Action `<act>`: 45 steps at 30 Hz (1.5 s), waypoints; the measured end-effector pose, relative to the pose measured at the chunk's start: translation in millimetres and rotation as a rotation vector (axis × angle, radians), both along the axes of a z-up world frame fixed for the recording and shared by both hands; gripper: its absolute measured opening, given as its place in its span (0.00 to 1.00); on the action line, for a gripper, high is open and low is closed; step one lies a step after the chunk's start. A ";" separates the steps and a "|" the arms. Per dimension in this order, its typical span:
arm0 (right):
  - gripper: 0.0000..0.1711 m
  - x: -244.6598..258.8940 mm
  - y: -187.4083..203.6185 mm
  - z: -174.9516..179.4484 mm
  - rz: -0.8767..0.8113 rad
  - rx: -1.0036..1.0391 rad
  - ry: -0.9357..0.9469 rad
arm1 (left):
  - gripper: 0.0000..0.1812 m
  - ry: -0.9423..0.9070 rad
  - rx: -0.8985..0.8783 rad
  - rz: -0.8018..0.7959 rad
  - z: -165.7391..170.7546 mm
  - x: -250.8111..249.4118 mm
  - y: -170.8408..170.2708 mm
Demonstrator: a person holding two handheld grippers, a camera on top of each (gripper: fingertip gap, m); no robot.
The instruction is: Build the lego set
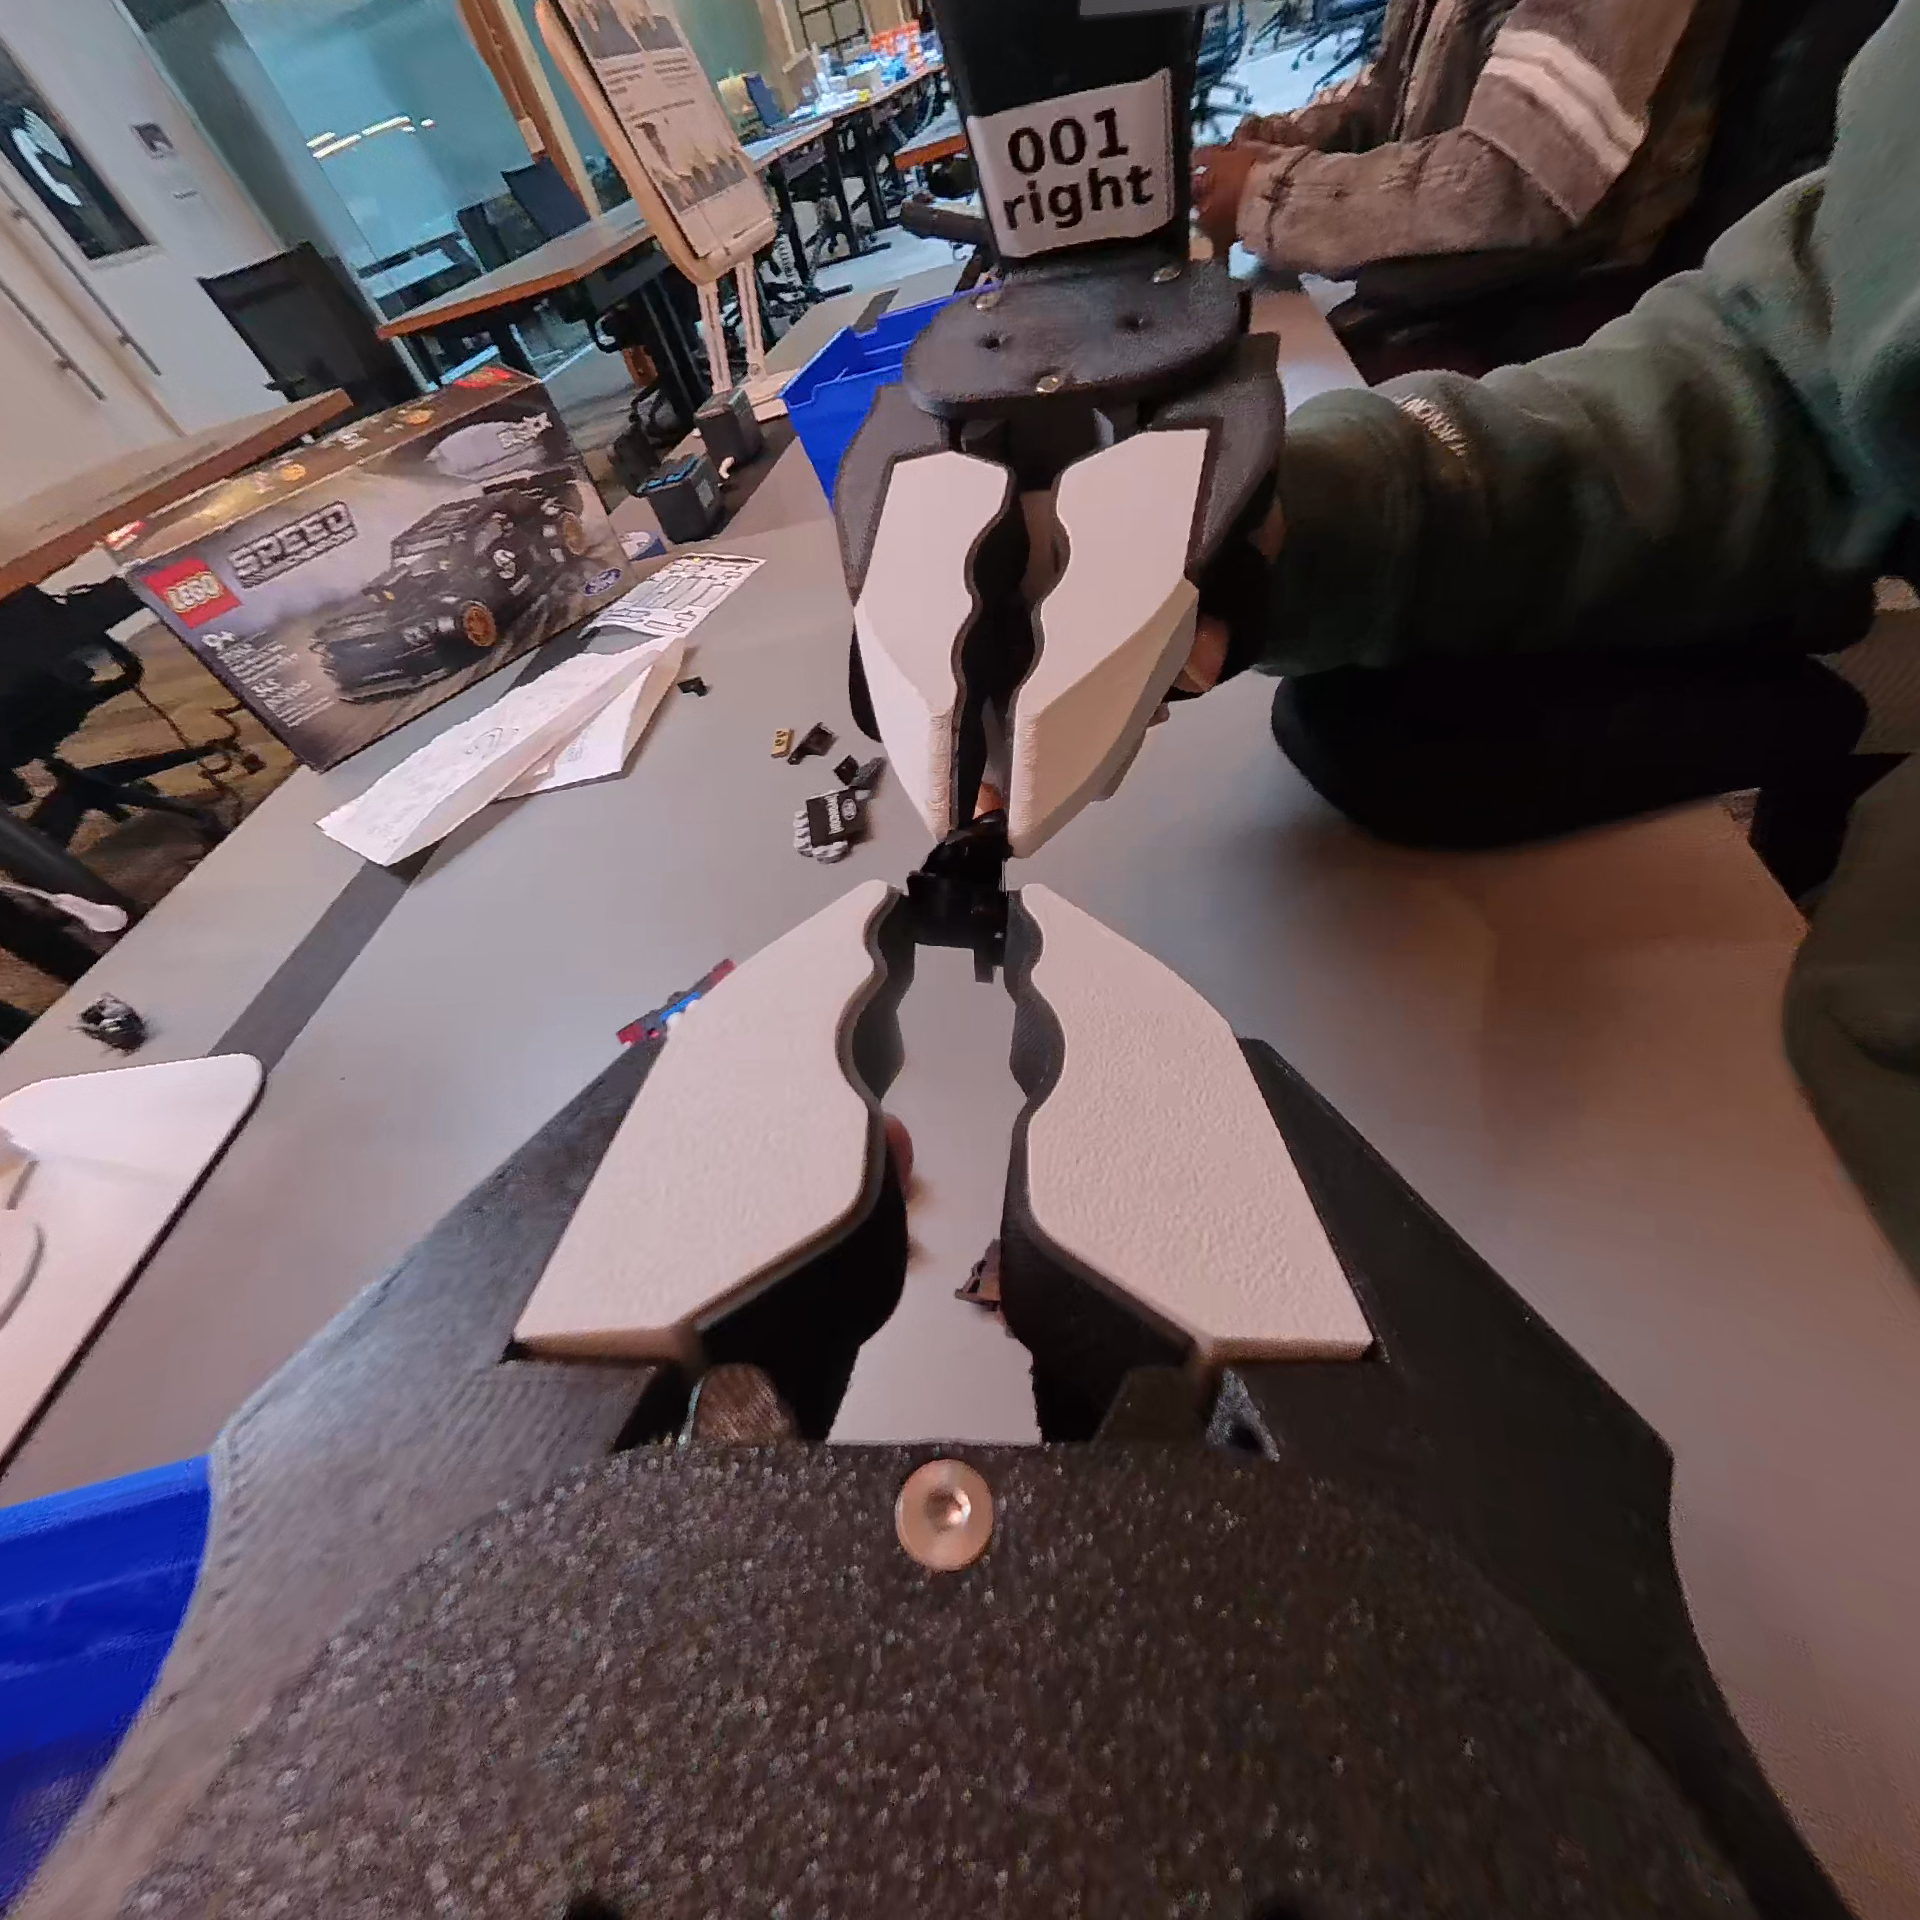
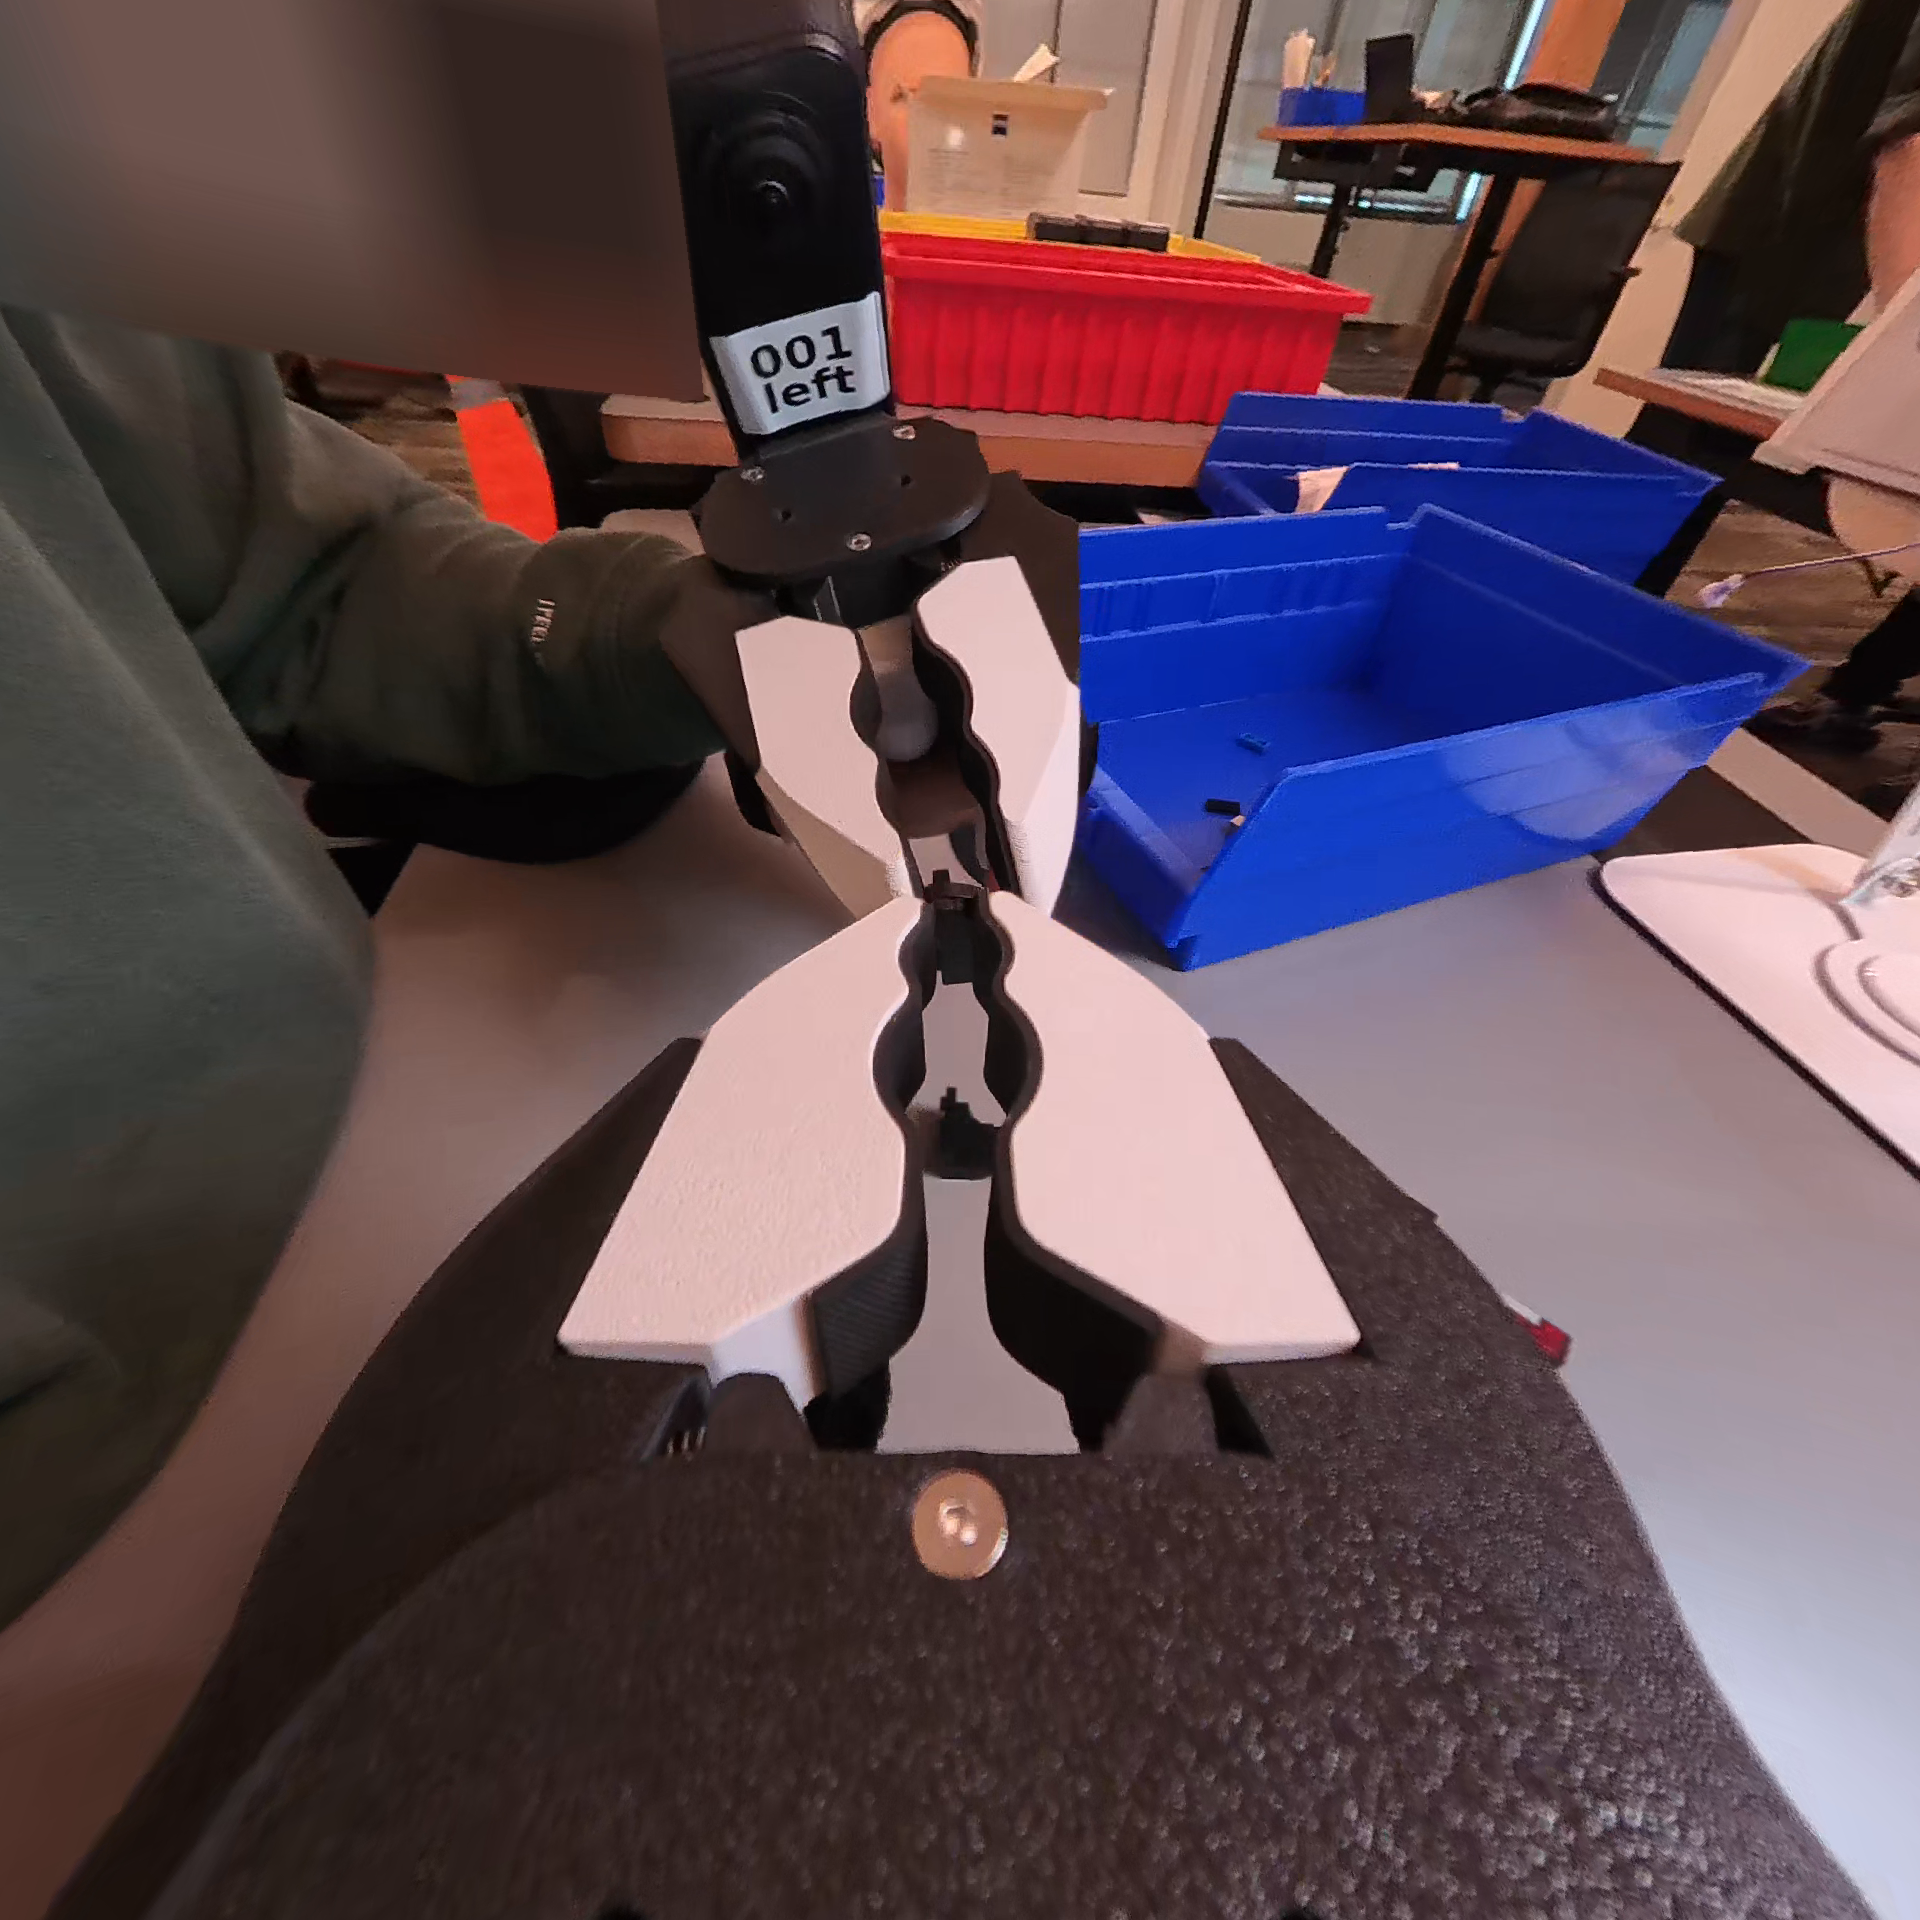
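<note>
My left gripper point(image 1: 958, 896) is shut on a small black brick assembly point(image 1: 951, 920) and holds it above the grey table point(image 1: 1351, 1039). My right gripper point(image 1: 982, 831) comes from the opposite side, tip to tip with the left. It is shut on a small black piece that touches the assembly. In the right wrist view, my right gripper point(image 2: 953, 912) pinches the black piece point(image 2: 951, 951) at its fingertips, and the left gripper point(image 2: 951, 873) meets it from above. How the two pieces join is hidden between the fingertips.
A boxed toy car set point(image 1: 374, 582), paper instruction sheets point(image 1: 520, 748) and loose small bricks point(image 1: 831, 810) lie on the table to the left. Blue bins point(image 2: 1403, 748) and a red bin point(image 2: 1112, 322) stand behind. A white mat point(image 2: 1766, 956) lies near the edge. A green sleeve point(image 1: 1558, 499) holds the right gripper. Left and right tips are no more than a few centimetres apart.
</note>
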State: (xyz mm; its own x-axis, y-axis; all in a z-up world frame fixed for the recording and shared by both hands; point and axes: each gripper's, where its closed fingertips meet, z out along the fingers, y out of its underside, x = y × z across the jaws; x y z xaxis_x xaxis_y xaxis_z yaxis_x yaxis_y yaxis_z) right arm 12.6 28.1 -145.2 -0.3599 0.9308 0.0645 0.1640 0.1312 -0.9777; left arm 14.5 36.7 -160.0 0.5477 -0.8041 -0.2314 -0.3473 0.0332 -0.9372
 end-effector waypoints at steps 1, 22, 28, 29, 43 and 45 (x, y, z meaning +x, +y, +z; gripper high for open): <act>0.04 1.1 0.0 -0.1 0.006 -0.003 -0.003 | 0.10 -0.013 -0.012 -0.011 0.1 0.7 -0.9; 0.04 5.4 5.6 -86.7 0.029 0.120 -0.379 | 0.09 -0.497 -0.192 -0.260 27.9 -10.4 -18.3; 0.16 9.8 10.3 -114.8 0.005 0.185 -0.524 | 0.09 -0.686 -0.227 -0.353 46.4 -18.4 -24.1; 0.19 6.7 7.6 -104.8 0.009 0.146 -0.480 | 0.09 -0.700 -0.226 -0.357 47.9 -19.1 -24.3; 0.14 -7.6 -6.9 -2.9 -0.053 0.112 0.025 | 0.09 -0.680 -0.428 -0.277 18.7 -9.6 -4.4; 0.13 -7.8 -2.0 0.6 -0.083 0.133 0.052 | 0.09 -0.668 -0.456 -0.277 14.5 -6.3 -4.0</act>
State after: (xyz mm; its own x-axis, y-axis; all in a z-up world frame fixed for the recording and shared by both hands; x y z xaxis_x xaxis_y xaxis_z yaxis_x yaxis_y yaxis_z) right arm 4.8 26.1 -144.6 -0.2750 0.9391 0.2059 0.1298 0.2484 -0.9599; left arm 8.3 32.7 -145.6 0.2237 -0.8650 0.4491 0.2480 -0.3951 -0.8845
